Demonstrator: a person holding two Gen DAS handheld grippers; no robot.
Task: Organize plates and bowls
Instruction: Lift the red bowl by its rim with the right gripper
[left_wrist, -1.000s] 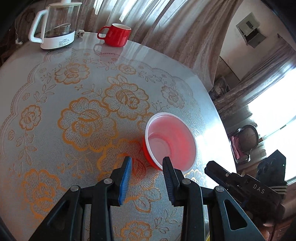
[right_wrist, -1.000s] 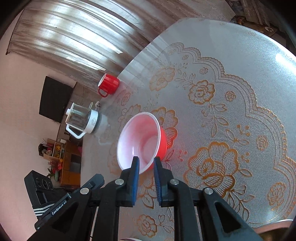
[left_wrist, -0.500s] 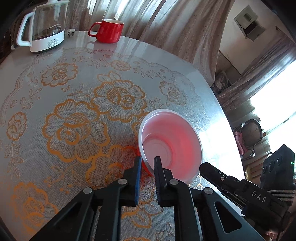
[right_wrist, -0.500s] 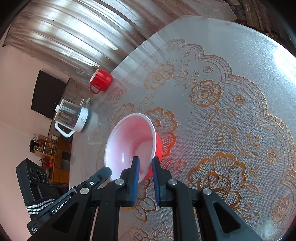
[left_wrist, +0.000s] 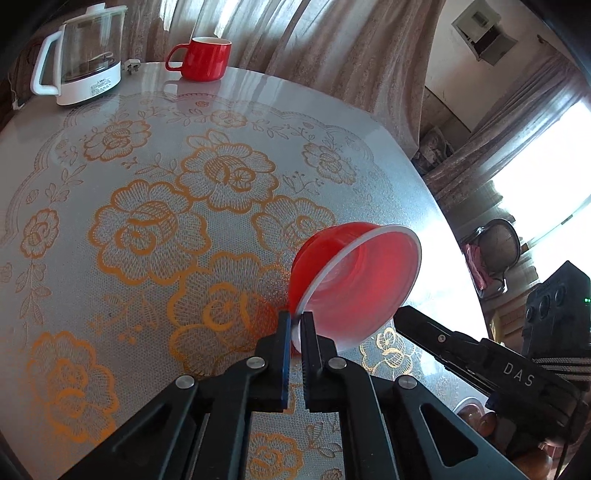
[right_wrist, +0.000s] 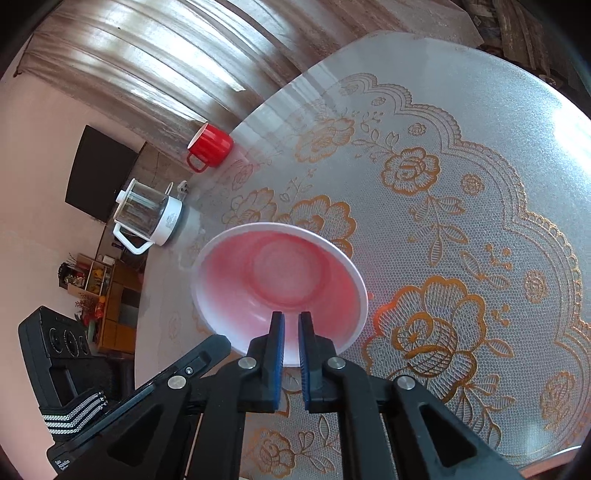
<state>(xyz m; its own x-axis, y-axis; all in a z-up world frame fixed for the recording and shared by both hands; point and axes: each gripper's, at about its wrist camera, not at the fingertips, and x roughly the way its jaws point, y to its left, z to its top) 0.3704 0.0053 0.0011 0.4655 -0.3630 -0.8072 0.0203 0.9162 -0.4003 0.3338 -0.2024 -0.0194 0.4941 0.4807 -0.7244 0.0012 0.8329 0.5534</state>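
Observation:
A red plastic bowl (left_wrist: 351, 280) with a white rim hangs tilted just above the table, its mouth turned to the right in the left wrist view. My left gripper (left_wrist: 294, 317) is shut on the bowl's near rim. From the right wrist view I look into the bowl's pink inside (right_wrist: 280, 273). My right gripper (right_wrist: 290, 319) is shut on the rim nearest to it. Each gripper's black body shows at the edge of the other's view. Whether a second bowl sits nested inside, I cannot tell.
The round table (left_wrist: 332, 110) carries an orange flower lace cloth under a glossy cover. A glass kettle (left_wrist: 81, 62) and a red mug (left_wrist: 207, 59) stand at its far edge by the curtains. A pale dish rim (right_wrist: 554, 463) shows at the bottom right.
My left gripper's jaws have shut on the bowl's rim. The bowl, flat on the table before, now stands tilted and raised. My right gripper has kept its hold.

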